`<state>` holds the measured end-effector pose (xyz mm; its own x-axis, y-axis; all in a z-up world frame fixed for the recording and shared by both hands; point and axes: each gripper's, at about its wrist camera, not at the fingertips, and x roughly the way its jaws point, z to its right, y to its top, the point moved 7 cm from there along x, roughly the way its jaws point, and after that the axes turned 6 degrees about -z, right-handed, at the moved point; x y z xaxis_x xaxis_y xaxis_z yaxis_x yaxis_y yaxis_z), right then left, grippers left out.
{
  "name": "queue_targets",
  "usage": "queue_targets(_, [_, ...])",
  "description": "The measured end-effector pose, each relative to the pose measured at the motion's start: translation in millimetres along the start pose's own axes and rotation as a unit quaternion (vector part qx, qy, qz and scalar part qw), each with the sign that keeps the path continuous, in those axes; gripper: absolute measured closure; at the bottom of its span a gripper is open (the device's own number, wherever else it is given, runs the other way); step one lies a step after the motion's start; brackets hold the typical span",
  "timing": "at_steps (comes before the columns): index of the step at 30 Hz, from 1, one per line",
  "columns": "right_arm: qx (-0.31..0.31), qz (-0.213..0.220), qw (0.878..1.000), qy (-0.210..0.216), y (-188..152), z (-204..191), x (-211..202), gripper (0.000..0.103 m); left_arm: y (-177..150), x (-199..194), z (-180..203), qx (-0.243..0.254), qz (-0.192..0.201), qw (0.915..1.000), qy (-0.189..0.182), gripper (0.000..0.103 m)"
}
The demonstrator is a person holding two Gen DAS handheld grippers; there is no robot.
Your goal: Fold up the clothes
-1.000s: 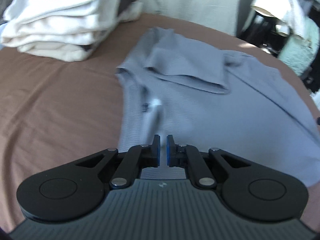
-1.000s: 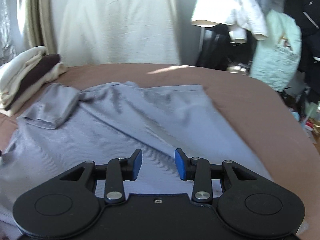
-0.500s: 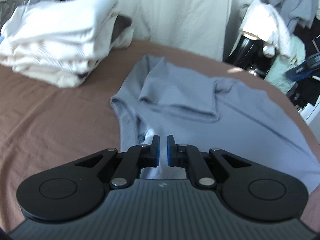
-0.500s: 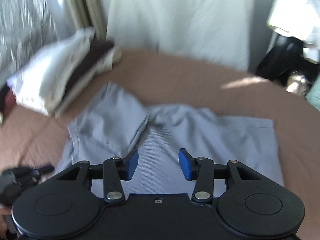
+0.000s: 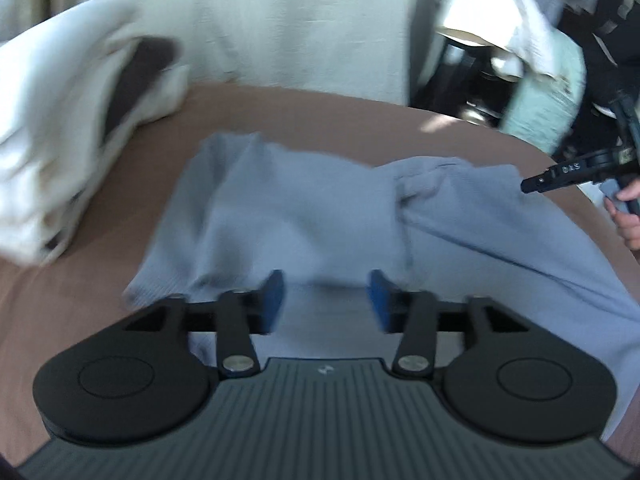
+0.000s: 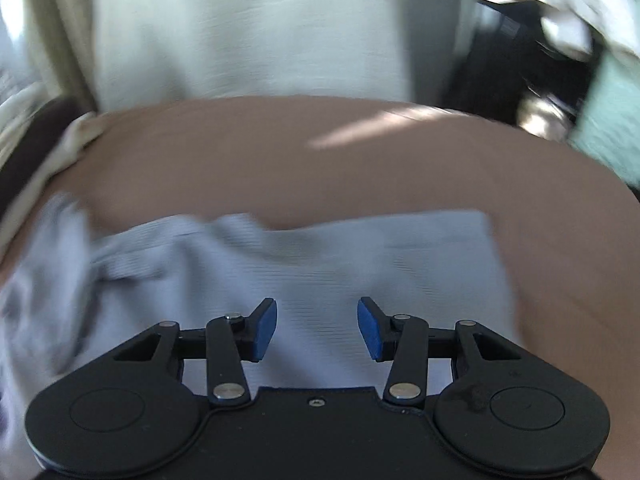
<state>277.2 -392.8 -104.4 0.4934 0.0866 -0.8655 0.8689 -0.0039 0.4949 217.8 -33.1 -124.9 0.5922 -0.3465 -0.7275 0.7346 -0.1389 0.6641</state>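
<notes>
Grey shirt [image 5: 304, 216] spread on brown bedsheet [image 6: 320, 160], left gripper [image 5: 326, 300] and right gripper [image 6: 317, 328] both spread apart, empty, above its near edge.

Setting: a lived-in bedroom in a home. Ahead of both grippers lies a bed covered with a brown fabric sheet [image 6: 360, 160], on which a grey-blue ribbed knit garment [image 5: 300, 216] is spread. Forward and to the left of the left gripper sits a stack of folded cream and dark brown clothes [image 5: 72, 120]. A pale cream curtain [image 6: 248, 28] hangs beyond the bed. Forward and to the right, loose white and pale green garments [image 5: 532, 60] are heaped over dark furniture.
</notes>
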Motion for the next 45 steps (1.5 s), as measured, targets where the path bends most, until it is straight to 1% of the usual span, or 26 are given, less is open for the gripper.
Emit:
queue_targets(2, [0.023,0.003,1.000,-0.008,-4,31,0,0.052,3,20,18,0.056,-0.011,0.9983,-0.004,0.034])
queue_targets(4, [0.031,0.005,0.999,-0.007,-10,52,-1,0.050,4,41,34,0.104,-0.027,0.9943,-0.003,0.018])
queue_targets(6, [0.039,0.006,0.999,-0.005,-16,68,-1,0.044,2,66,42,0.135,-0.051,0.9894,0.016,0.017])
queue_targets(8, [0.056,0.005,0.998,-0.003,-16,80,6,0.044,5,89,34,0.144,-0.066,0.9849,0.068,0.019])
queue_targets(9, [0.065,0.004,0.998,-0.002,-16,86,10,0.043,10,95,29,0.137,-0.065,0.9855,0.077,0.041])
queue_targets(10, [0.073,0.004,0.997,-0.001,-16,93,13,0.043,19,97,22,0.125,-0.067,0.9871,0.075,0.087])
queue_targets(11, [0.082,0.002,0.997,-0.001,-16,99,18,0.043,29,99,15,0.113,-0.070,0.9885,0.072,0.096])
queue_targets(12, [0.090,-0.001,0.996,-0.002,-14,105,24,0.043,40,100,8,0.101,-0.074,0.9898,0.068,0.097])
queue_targets(13, [0.098,-0.006,0.995,-0.004,-14,109,28,0.043,57,98,5,0.111,-0.058,0.9888,0.082,0.097])
queue_targets(16, [0.085,-0.016,0.996,-0.001,-16,110,30,0.043,118,86,2,0.158,0.011,0.9783,0.134,0.097])
queue_targets(17, [0.070,-0.015,0.997,-0.010,-14,110,30,0.043,142,82,3,0.160,0.040,0.9762,0.141,0.097])
queue_targets(18, [0.061,-0.015,0.998,-0.017,-12,111,31,0.042,165,82,2,0.142,0.065,0.9788,0.133,0.097])
queue_targets(20, [0.062,-0.014,0.998,-0.023,-7,115,34,0.042,208,84,-4,0.095,0.110,0.9834,0.109,0.095])
queue_targets(21, [0.070,-0.013,0.997,-0.018,-3,116,37,0.042,223,89,-9,0.065,0.117,0.9864,0.095,0.089])
queue_targets(22, [0.076,-0.010,0.997,-0.014,-1,117,38,0.041,228,95,-12,0.051,0.109,0.9882,0.095,0.069])
queue_targets(24, [0.079,-0.003,0.997,-0.013,2,116,42,0.037,233,108,-17,0.036,0.086,0.9903,0.104,0.047])
queue_targets(25, [0.079,-0.002,0.997,-0.013,3,116,45,0.036,230,110,-17,0.042,0.087,0.9896,0.107,0.042])
queue_targets(27, [0.078,-0.003,0.997,-0.013,3,115,53,0.035,211,110,-19,0.065,0.085,0.9886,0.106,0.036])
queue_targets(31, [0.082,-0.001,0.996,-0.017,7,114,71,0.033,168,115,-35,0.096,0.051,0.9854,0.131,0.035])
queue_targets(33, [0.074,0.011,0.997,-0.028,12,111,76,0.022,149,119,-51,0.089,0.028,0.9866,0.134,0.035])
queue_targets(34, [0.058,0.024,0.997,-0.043,15,108,73,0.022,143,122,-61,0.084,0.025,0.9872,0.133,0.035])
queue_targets(35, [0.043,0.037,0.997,-0.057,19,104,70,0.023,139,125,-71,0.070,0.017,0.9886,0.132,0.035])
queue_targets(37, [0.012,0.062,0.994,-0.085,25,97,62,0.060,132,129,-86,0.041,-0.003,0.9908,0.129,0.035])
queue_targets(38, [-0.004,0.075,0.992,-0.099,29,93,59,0.095,129,130,-91,0.029,-0.012,0.9912,0.129,0.036])
queue_targets(42, [-0.066,0.126,0.978,-0.155,43,76,43,0.095,125,121,-98,0.028,-0.014,0.9889,0.145,0.037])
queue_targets(45, [-0.079,0.185,0.953,-0.225,70,90,3,0.095,128,112,-97,0.038,0.002,0.9867,0.158,0.036])
